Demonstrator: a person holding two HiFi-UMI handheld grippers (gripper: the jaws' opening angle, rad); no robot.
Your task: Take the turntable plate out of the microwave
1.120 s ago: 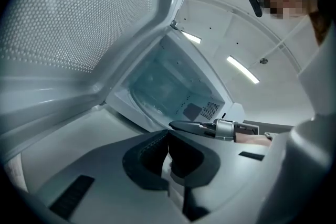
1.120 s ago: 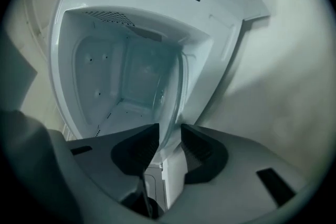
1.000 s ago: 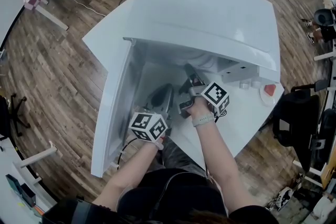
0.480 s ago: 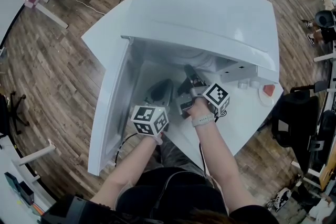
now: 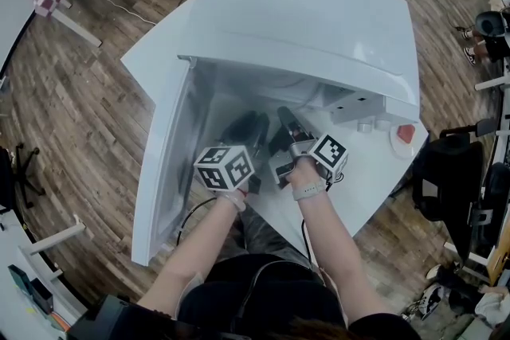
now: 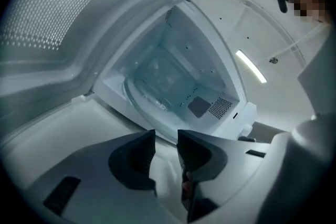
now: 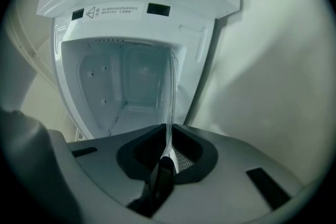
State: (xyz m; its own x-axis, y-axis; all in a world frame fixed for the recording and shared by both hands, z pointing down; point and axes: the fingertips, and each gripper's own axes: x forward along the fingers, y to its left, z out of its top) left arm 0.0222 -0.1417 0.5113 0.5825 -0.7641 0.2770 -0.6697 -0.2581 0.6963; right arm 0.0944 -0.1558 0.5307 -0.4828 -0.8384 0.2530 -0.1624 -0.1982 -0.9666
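Closing on the rim of the plate [image 7: 170,93], the right gripper [image 7: 168,132] had the glass standing edge-on between its jaws, which looked pressed to it on both sides. The plate ran straight ahead of that gripper into the cavity of the microwave [image 5: 319,20], so only a narrow bite of rim was caught. The left gripper [image 6: 166,136] was opening its jaws with nothing between them. The plate's near rim curved just ahead of it and a little to its left, and the door [image 5: 163,171] stood wide at its left side.

The step in hand seemed to be a two-point hold before the pull. To do it well, the left gripper would likely need to slide onto the rim ahead of it and close there, apart from the right one's bite, since glass held by one thin edge could tip or slip. The pull should probably come level and slow, toward the person, keeping the plate clear of the cavity's lip.
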